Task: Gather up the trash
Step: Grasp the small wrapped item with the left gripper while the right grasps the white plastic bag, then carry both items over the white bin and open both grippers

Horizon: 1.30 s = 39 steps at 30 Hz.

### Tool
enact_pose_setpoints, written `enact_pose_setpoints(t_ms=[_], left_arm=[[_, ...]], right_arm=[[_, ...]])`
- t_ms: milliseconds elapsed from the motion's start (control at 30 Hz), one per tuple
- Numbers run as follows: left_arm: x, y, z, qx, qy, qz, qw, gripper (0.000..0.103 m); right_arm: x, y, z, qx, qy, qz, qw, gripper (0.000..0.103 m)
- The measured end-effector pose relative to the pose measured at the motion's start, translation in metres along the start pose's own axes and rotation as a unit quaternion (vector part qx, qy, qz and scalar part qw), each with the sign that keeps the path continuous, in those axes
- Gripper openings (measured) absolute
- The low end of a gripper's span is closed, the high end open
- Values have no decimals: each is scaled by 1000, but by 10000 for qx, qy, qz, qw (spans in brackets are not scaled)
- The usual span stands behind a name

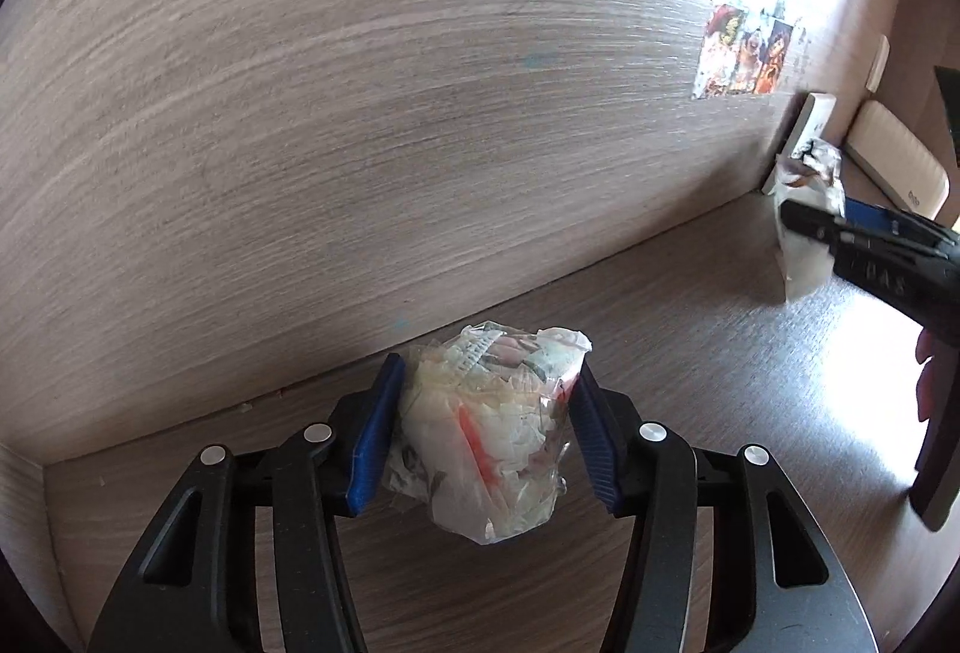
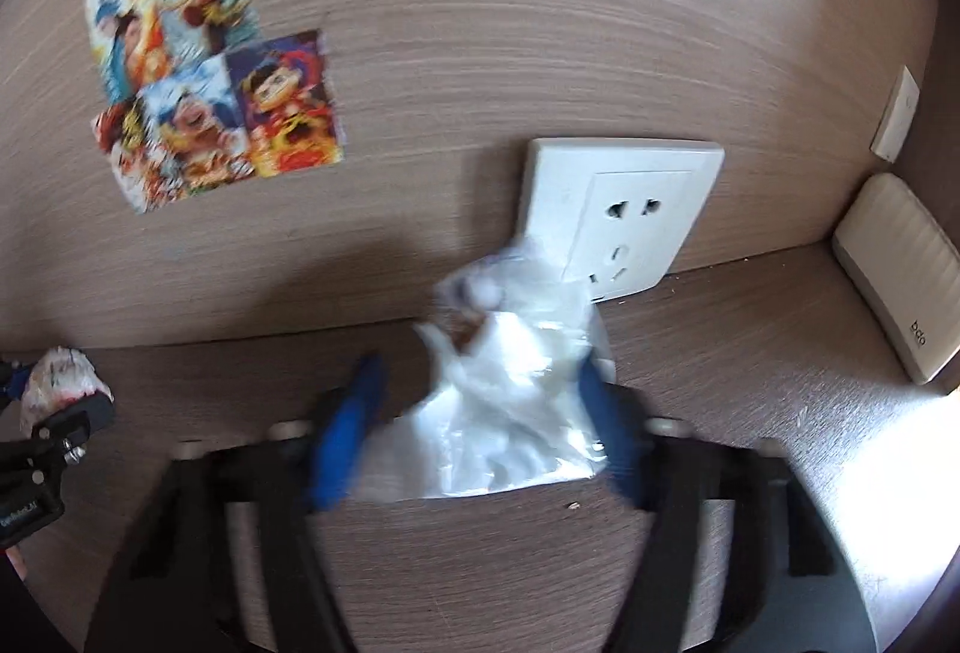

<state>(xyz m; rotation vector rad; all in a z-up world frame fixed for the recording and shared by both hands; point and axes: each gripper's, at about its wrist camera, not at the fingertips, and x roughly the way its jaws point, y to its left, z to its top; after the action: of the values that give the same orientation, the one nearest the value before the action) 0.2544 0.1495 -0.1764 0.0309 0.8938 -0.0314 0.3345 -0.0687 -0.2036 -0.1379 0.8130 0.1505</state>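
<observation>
Right now, two wads of trash, one per gripper, both on the desk [image 1: 690, 305] close to the wood-grain wall panel [image 1: 360, 83].

Left gripper [image 1: 486, 431]: blue fingers [image 1: 375, 437] pinch a crumpled wad of clear wrappers [image 1: 492, 425] from either side, the pads pressing into it. Wad shows printed scraps and an orange streak. It sits just in front of the seam where desk meets wall panel; whether it rests on the desk or hangs just off it, cannot tell.

Right gripper [image 2: 474, 425]: blurred in its own view. A white plastic bag [image 2: 510, 401] lies between its blue fingers [image 2: 345, 443]; the finger nearer the socket touches the bag, the other is too smeared to judge, so cannot tell if the bag is truly clamped. From the left wrist view the same gripper has the bag at its tips, bag bunched around them.

Landmark: white wall socket [image 2: 624, 215] on the panel. The bag's knotted top stands directly in front of the socket's lower corner, overlapping it in view. Cartoon stickers [image 2: 204, 71] on the panel, well to the left of the socket and higher. A beige box [image 2: 900, 281] lies on the desk to the socket's right. The wrapper wad is far to the socket's left, at the edge of the right wrist view.
</observation>
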Motion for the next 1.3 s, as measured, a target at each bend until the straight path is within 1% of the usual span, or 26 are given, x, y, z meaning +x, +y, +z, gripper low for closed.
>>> enact_pose_setpoints(t_ms=[33, 100, 167, 233, 367, 467, 567, 633, 700, 733, 767, 800, 833, 933, 1033, 1133, 1167, 1233, 1267, 1300], left_arm=[[-3, -2, -1, 50, -48, 53, 10000, 52], [-12, -8, -2, 104, -116, 96, 9998, 52], [-25, -13, -2, 95, -172, 56, 9998, 52], [-40, -18, -2, 89, -196, 27, 9998, 52], [-84, -32, 5, 104, -321, -72, 9994, 52], [-117, -46, 11, 125, -492, -226, 9985, 52], [-143, -64, 14, 252, -689, -459, 9962, 52], [-154, -80, 16, 371, -794, -583, 9944, 52], [-164, -100, 18, 501, -868, -869, 9912, 52], [-165, -121, 18, 592, -892, -969, 9895, 52], [-170, -138, 18, 737, -929, -1115, 9867, 52], [-169, -150, 28, 836, -932, -1221, 9846, 52], [-170, -163, 28, 964, -929, -1343, 9819, 52], [-175, -213, 20, 1398, -911, -1777, 9698, 52], [-183, -257, 6, 1737, -872, -2135, 9574, 52], [-198, -316, -20, 2197, -864, -2552, 9376, 52], [-201, -332, -28, 2313, -862, -2638, 9325, 52], [-205, -369, -49, 2561, -768, -2863, 9201, 53], [-209, -394, -66, 2733, -671, -3032, 9104, 53], [-212, -410, -80, 2835, -626, -3128, 9044, 53]], right_arm=[[-2, -3, 0, 38, 17, 48, 10000, 37], [-12, -13, 1, 117, -26, 165, 9998, 35], [-32, -18, 1, 134, -167, 221, 9995, 35], [-60, -21, 2, 181, -322, 303, 9989, 35], [-117, -29, 5, 245, -573, 371, 9974, 35], [-160, -39, 6, 270, -787, 352, 9959, 35], [-198, -48, -5, 417, -971, 314, 9939, 35], [-214, -57, -10, 514, -1055, 206, 9929, 35], [-234, -60, -12, 642, -1120, 118, 9916, 35], [-241, -70, -17, 724, -1145, 29, 9908, 35], [-249, -78, -22, 813, -1138, -66, 9902, 35], [-255, -93, -23, 898, -1120, -124, 9896, 35], [-262, -105, -33, 1021, -1099, -220, 9884, 35], [-287, -133, -65, 1319, -1068, -600, 9837, 35], [-319, -169, -106, 1653, -1028, -1070, 9750, 35], [-348, -211, -154, 2049, -923, -1488, 9630, 35], [-358, -223, -171, 2157, -869, -1617, 9591, 35], [-383, -243, -210, 2376, -742, -1879, 9501, 35], [-393, -253, -228, 2481, -676, -1978, 9459, 35], [-401, -261, -246, 2580, -600, -2066, 9419, 35]])
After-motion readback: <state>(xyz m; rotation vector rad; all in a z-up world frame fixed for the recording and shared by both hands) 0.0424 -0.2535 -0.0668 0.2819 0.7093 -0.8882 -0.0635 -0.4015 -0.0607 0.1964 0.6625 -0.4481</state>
